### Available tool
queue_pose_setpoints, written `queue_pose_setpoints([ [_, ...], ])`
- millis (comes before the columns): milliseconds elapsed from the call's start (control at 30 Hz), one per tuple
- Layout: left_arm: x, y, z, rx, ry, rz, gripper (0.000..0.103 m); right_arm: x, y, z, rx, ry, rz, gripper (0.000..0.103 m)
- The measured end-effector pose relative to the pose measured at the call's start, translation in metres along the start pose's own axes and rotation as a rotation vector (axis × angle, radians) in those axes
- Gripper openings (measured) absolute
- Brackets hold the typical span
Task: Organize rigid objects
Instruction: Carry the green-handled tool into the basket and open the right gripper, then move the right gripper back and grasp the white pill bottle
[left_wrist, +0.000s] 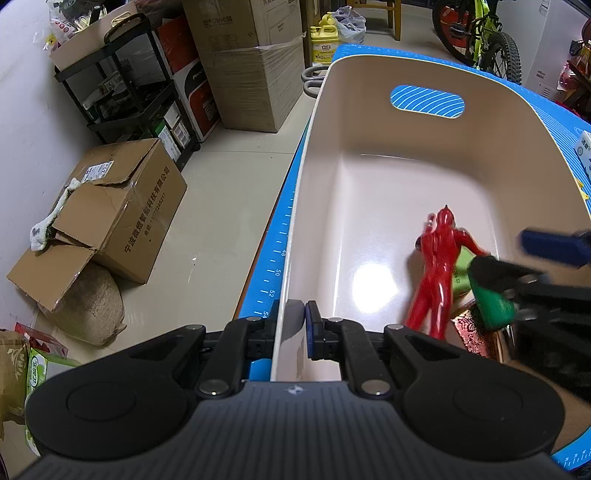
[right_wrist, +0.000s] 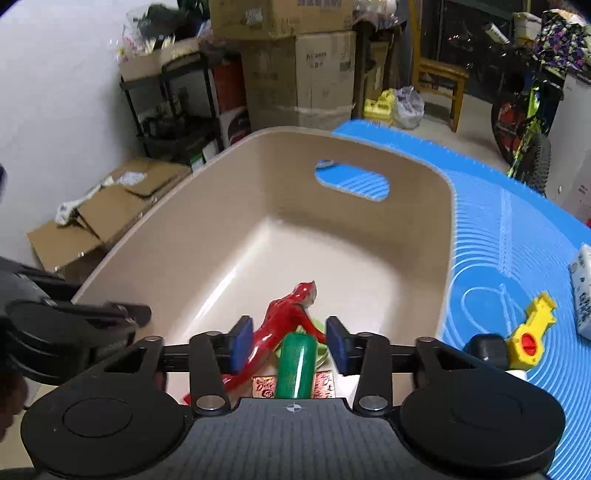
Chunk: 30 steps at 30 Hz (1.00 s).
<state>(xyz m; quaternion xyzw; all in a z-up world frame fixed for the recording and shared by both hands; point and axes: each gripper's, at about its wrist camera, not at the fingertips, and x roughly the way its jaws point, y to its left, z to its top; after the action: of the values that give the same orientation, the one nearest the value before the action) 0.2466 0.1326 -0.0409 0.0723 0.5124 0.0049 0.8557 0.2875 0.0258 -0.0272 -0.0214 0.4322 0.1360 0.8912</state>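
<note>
Our left gripper (left_wrist: 295, 332) clamps the smooth beige tub's (left_wrist: 369, 177) near rim. Our right gripper (right_wrist: 290, 341) gapes above a green cylinder (right_wrist: 295, 365) beside the glossy red figure (right_wrist: 284, 321), near its front wall.

**Handheld gripper hardware: appearance**

Left gripper (left_wrist: 295, 334): matte black plastic body with a ribbed, dark grey top plate bearing a small white compass-style crosshair mark at its front edge. Two large round black housings flank the plate, each with a raised circular disc. Black angular linkage arms with triangular cut-outs run forward; silver round pivot pins sit at each joint. The fingers carry blue rectangular pads (left_wrist: 311, 332).

Right gripper (right_wrist: 290, 341): identical construction, with the same ribbed grey plate, crosshair mark, round housings, black linkages and silver pivot pins. Its blue pads (right_wrist: 242, 341) are flat, rectangular blocks mounted on black carriers riding a black cross rail.
</note>
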Motion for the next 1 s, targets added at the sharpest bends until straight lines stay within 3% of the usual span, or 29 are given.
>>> queue_pose_setpoints([
  [267,0.001,0.000,0.000,0.000,0.000,0.001,0.014,-0.047,-0.040,0.003,0.064,-0.118,-0.044,0.063],
  [433,0.000,0.000,0.001,0.000,0.000,0.004,0.014,-0.064,-0.081,0.001,0.115,-0.140,-0.102,0.067],
  [667,0.000,-0.001,0.001,0.001,0.000,0.005,0.014,-0.061,-0.133,-0.014,0.188,-0.111,-0.205,0.069],
  [1000,-0.002,0.000,0.001,-0.004,0.001,0.005,0.014,-0.023,-0.179,-0.044,0.232,0.037,-0.263,0.069],
])
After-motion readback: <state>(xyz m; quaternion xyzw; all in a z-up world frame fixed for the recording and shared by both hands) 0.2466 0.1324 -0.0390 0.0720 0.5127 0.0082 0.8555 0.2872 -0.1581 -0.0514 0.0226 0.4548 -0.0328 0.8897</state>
